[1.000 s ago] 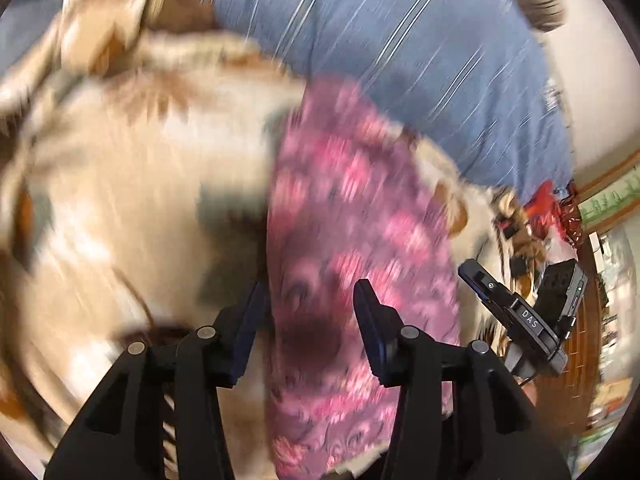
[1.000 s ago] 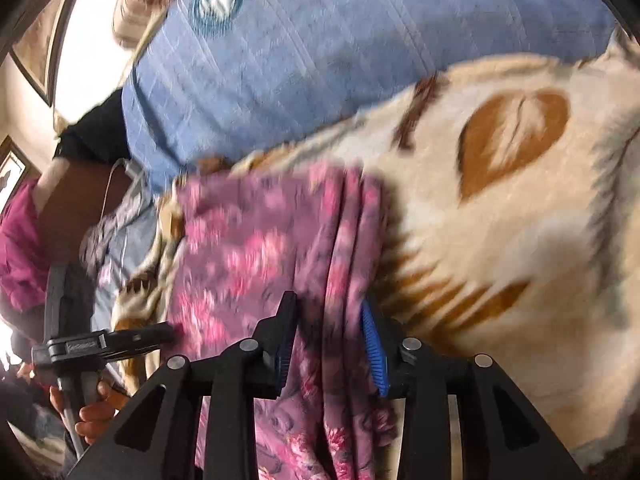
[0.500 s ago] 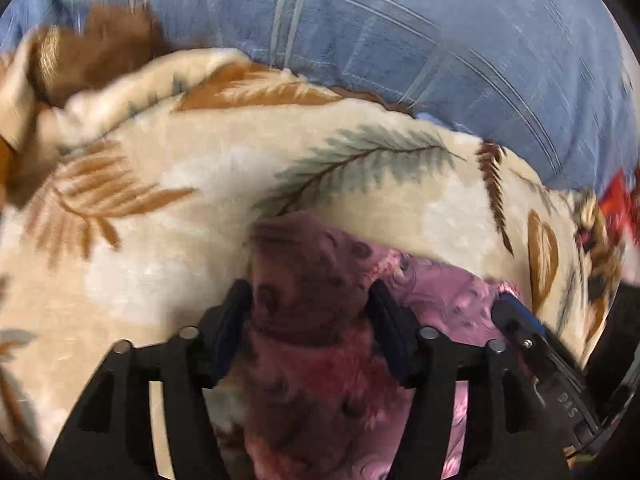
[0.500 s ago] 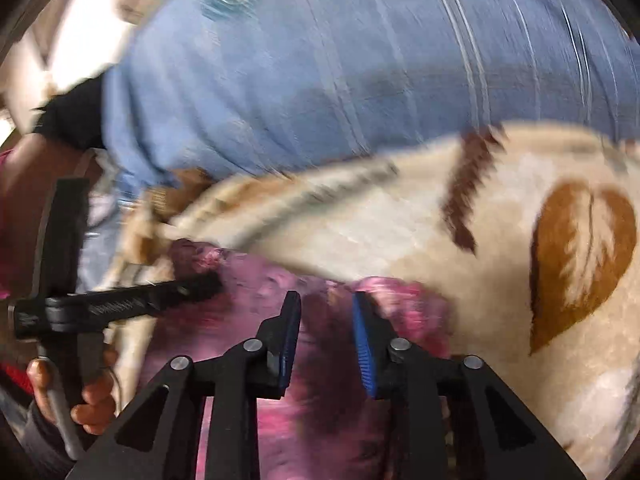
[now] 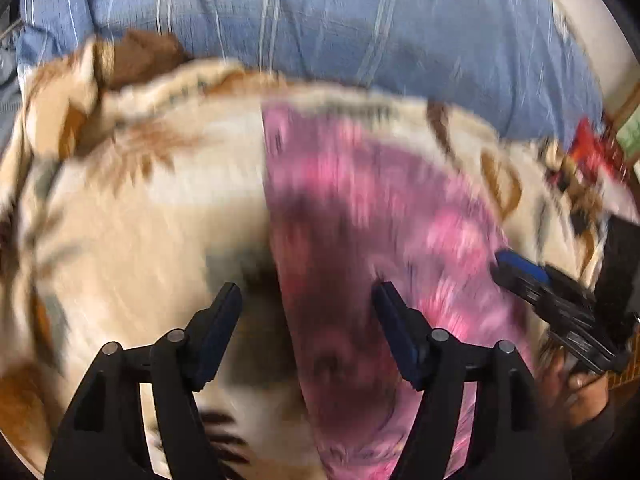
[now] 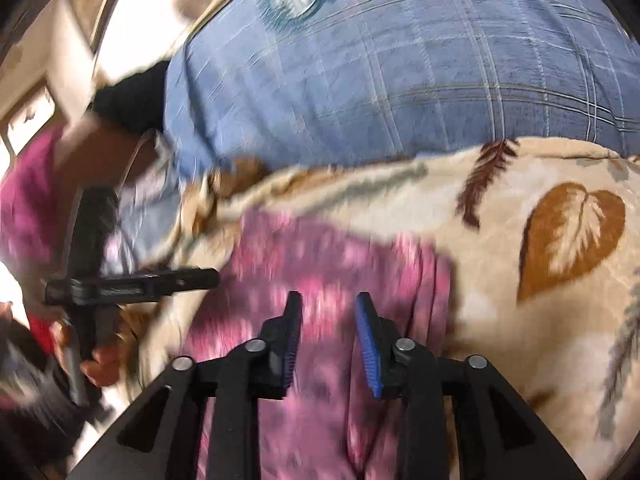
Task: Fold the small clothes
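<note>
A small pink and purple flowered garment [image 5: 360, 216] lies flat on a cream blanket with leaf prints [image 5: 132, 208]. My left gripper [image 5: 306, 304] is open wide above the garment's left edge and holds nothing. In the right wrist view the same garment [image 6: 320, 264] lies below my right gripper [image 6: 328, 316], which is open and empty over it. The right gripper also shows at the right of the left wrist view [image 5: 536, 280]. The left gripper shows at the left of the right wrist view [image 6: 132, 280]. Both views are blurred.
A blue checked pillow [image 6: 400, 60] lies behind the blanket [image 6: 560, 320], also in the left wrist view [image 5: 360, 20]. A brown folded corner of blanket [image 5: 136, 56] is at the far left. Red and dark items [image 5: 592, 152] sit at the right edge.
Half a second ago both grippers held the lifted garment edge. Now both jaws have opened, the garment lies spread flat on the blanket, and the grippers have drawn back.
</note>
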A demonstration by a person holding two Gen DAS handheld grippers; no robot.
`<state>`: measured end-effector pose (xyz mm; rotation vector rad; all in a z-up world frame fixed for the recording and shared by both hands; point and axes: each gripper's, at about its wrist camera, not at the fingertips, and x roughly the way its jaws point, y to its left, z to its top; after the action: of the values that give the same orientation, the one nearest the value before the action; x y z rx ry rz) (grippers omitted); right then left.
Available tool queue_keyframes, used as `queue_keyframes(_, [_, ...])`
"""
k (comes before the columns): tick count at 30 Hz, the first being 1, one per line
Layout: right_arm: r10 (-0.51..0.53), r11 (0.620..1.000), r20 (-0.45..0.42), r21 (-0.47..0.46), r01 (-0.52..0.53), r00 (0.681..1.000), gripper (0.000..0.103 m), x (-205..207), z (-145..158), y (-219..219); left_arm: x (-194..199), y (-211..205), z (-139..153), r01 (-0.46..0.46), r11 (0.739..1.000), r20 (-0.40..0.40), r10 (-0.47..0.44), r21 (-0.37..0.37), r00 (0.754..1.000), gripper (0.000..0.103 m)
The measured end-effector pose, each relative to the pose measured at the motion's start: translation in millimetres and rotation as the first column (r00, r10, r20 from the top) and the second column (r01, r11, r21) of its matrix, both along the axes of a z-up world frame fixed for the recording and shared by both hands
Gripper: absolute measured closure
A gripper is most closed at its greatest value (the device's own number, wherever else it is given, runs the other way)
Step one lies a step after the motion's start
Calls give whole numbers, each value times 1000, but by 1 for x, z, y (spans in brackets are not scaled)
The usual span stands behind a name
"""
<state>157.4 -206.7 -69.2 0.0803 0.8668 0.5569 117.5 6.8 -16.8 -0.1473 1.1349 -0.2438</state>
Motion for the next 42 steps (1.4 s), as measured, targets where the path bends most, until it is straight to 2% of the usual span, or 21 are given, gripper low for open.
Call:
queue_keyframes(1, [-4, 998, -12, -57, 3, 1000, 73, -1, -13, 4, -4, -5, -10, -1, 1000, -8, 1, 22, 1000, 30])
queue_keyframes(2, [-10, 999, 39, -51, 12, 999, 73, -6, -14, 4, -8, -5, -10, -22, 999, 10, 22, 34, 1000, 29])
queue_keyframes(4, [-43, 995, 30, -91, 45, 999, 73, -10, -5, 9, -13, -2, 4, -37, 998, 11, 36, 42, 999, 30])
queue_keyframes(6, [-61, 993, 17, -98, 62, 998, 72, -19, 4, 10, -28, 4, 20, -36, 998, 45, 34, 54, 998, 30])
queue_keyframes(8, [-50, 990, 29, -131, 53, 998, 65, -33, 11, 9, -47, 5, 32, -32, 996, 94, 24, 84, 995, 30])
queue_keyframes(10, [-54, 980, 51, -189, 63, 997, 58, -49, 11, 8, -60, 5, 31, -27, 995, 108, 17, 92, 994, 30])
queue_keyframes(13, [-76, 958, 42, -275, 85, 996, 52, -57, -4, 7, -67, -8, 5, 7, 992, 79, -17, 128, 997, 23])
queue_keyframes(14, [-85, 956, 43, -279, 94, 995, 49, -57, -9, 7, -68, -12, -2, -4, 987, 93, -10, 158, 996, 17])
queue_keyframes(16, [-111, 958, 55, -259, 121, 992, 44, -58, -11, 1, -67, -13, -3, -23, 984, 117, 3, 176, 993, 15])
queue_keyframes(19, [-134, 966, 25, -218, 136, 991, 44, -56, -10, -8, -66, -5, 0, -27, 990, 82, 16, 140, 997, 15])
queue_keyframes(21, [-133, 962, 35, -236, 137, 991, 44, -60, -7, -9, -69, 1, 2, -34, 993, 55, 28, 113, 998, 15])
queue_keyframes(23, [-135, 956, 41, -258, 141, 990, 44, -67, -1, -11, -81, 4, 8, -34, 995, 58, 29, 96, 998, 15])
queue_keyframes(25, [-136, 967, 28, -214, 139, 990, 40, -78, 5, -21, -93, 2, 11, -19, 994, 80, 11, 104, 997, 15])
queue_keyframes(28, [-125, 981, -7, -150, 122, 992, 42, -89, -3, -32, -101, -8, 0, 6, 986, 86, -21, 169, 996, 15])
queue_keyframes(30, [-115, 974, -1, -198, 113, 993, 52, -90, -17, -31, -96, -16, -17, 16, 976, 50, -28, 218, 998, 15])
queue_keyframes(32, [-114, 973, 16, -202, 115, 993, 52, -91, -21, -29, -94, -14, -20, -2, 983, 19, -2, 181, 1000, 15])
queue_keyframes(34, [-135, 974, 4, -185, 134, 991, 52, -92, -13, -31, -97, -9, -10, -13, 989, 28, 10, 146, 1000, 15])
queue_keyframes(36, [-165, 968, 15, -190, 165, 986, 47, -97, -3, -36, -104, -8, 2, -31, 984, 72, 18, 177, 997, 15])
queue_keyframes(39, [-223, 945, 14, -243, 219, 975, 30, -103, 6, -46, -116, -10, 17, -53, 976, 134, 25, 211, 991, 15])
queue_keyframes(41, [-243, 933, 10, -272, 237, 970, 15, -107, 6, -52, -124, -14, 22, -61, 973, 159, 26, 221, 987, 15])
queue_keyframes(42, [-256, 923, 4, -296, 245, 967, 14, -111, 5, -54, -126, -15, 23, -61, 973, 167, 24, 224, 986, 15])
